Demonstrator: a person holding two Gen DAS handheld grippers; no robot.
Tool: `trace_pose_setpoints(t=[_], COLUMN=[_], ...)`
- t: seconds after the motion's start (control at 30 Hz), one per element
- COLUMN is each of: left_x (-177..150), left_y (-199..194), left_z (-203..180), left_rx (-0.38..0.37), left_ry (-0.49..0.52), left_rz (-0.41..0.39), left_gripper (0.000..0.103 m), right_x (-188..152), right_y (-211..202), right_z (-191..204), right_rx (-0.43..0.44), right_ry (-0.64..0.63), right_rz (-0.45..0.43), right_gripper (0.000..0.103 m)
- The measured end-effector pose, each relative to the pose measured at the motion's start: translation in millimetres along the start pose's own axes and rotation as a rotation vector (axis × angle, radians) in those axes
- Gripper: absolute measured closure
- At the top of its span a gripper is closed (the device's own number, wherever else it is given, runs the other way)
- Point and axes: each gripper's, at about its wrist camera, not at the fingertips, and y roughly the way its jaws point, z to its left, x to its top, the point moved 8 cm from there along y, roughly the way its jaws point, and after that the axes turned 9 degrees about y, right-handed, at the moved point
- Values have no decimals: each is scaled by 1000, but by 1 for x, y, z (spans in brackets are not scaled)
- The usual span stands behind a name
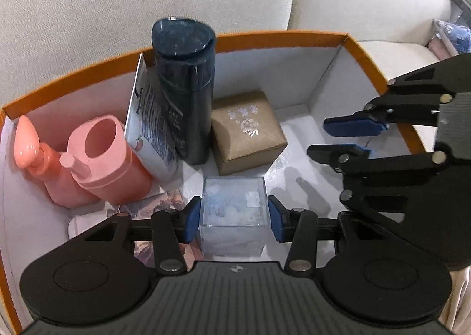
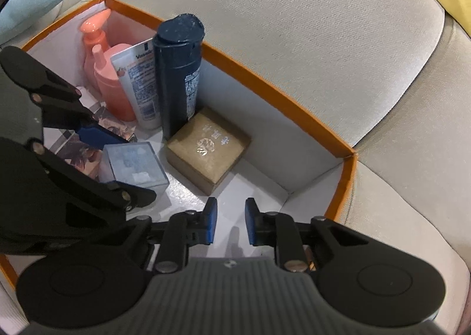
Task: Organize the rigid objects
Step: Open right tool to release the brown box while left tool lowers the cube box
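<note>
An orange-rimmed white box point(image 1: 362, 49) rests on a beige sofa. In it stand a dark blue bottle point(image 1: 185, 84), a white lotion tube point(image 1: 150, 132), two pink pump bottles point(image 1: 109, 164) and a brown cardboard box point(image 1: 247, 137). My left gripper point(image 1: 234, 218) is shut on a clear plastic cube point(image 1: 234, 211), low over the box floor beside the brown box. My right gripper point(image 2: 231, 224) is open and empty, over the box floor near the right corner; it also shows in the left wrist view point(image 1: 344, 139). The cube point(image 2: 135, 165) and the brown box point(image 2: 209, 149) show in the right wrist view.
Flat printed cards point(image 2: 85, 155) lie on the box floor under the left gripper. The sofa back point(image 2: 294, 26) rises behind the box point(image 2: 347, 170). A light blue cushion point(image 2: 26, 2) lies at far left. Bare white floor point(image 1: 297, 170) lies right of the brown box.
</note>
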Motion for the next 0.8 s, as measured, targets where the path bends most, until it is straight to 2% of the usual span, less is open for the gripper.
trace_pose_setpoints(t=[0.13,0.27,0.43,0.63,0.8], left_x=[-3,-5,-14,-20,-28], left_y=[-1,-7,-26,-51,-55], left_z=[2,5,9,11,25], left_rx=[-16,-27,-67,-79,-62], left_ry=[-11,-13,-22,7,17], left_rz=[4,-10,-49,-94,-71], left_gripper=[45,35,35,40,51], right_x=[-3,-8,-16,-26,-35], right_y=[-6,-14,-25,-45,-56], right_z=[12,16,24,45,72], right_rx=[-10,-11,-10,11,59], right_ry=[-13,-4,7,0,-16], right_rz=[1,3,11,-9,7], right_gripper=[82,80,72,61,56])
